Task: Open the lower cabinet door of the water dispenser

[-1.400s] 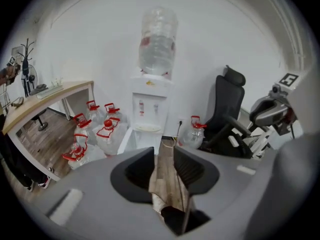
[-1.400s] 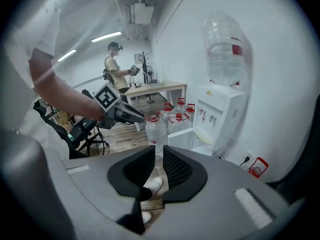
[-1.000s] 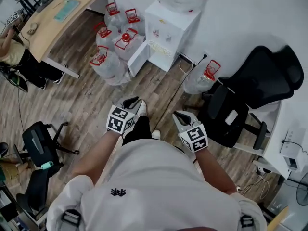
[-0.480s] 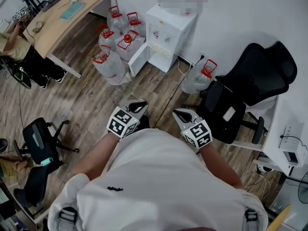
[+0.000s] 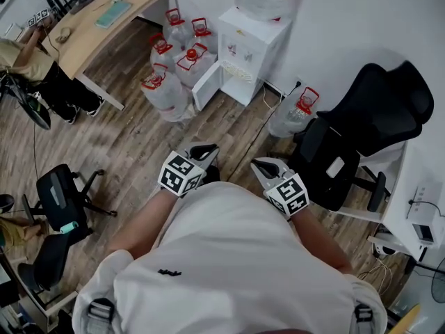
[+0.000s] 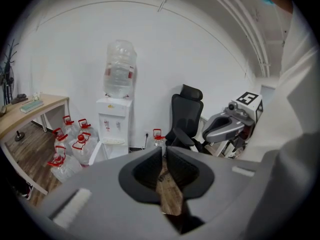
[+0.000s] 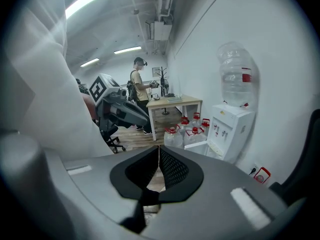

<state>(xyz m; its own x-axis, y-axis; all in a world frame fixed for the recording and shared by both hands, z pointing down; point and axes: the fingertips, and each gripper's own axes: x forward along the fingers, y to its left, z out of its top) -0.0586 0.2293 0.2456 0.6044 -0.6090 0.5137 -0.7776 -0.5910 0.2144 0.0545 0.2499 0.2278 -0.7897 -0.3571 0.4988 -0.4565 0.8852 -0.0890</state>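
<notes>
White water dispenser (image 5: 254,44) stands against the wall, beside jugs (image 5: 167,92). Its lower door (image 5: 206,84) is swung open leftward. Left tool (image 5: 202,149) and right tool (image 5: 262,164) are closed, empty and well apart from it.

The wood floor (image 5: 132,139) carries the water dispenser (image 5: 254,47), water jugs (image 5: 165,92) and office chairs (image 5: 361,127).

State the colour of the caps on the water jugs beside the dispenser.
Red caps, clearest in the head view.

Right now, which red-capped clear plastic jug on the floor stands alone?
The jug right of the white water dispenser, beside the black office chair; the others cluster left.
</notes>
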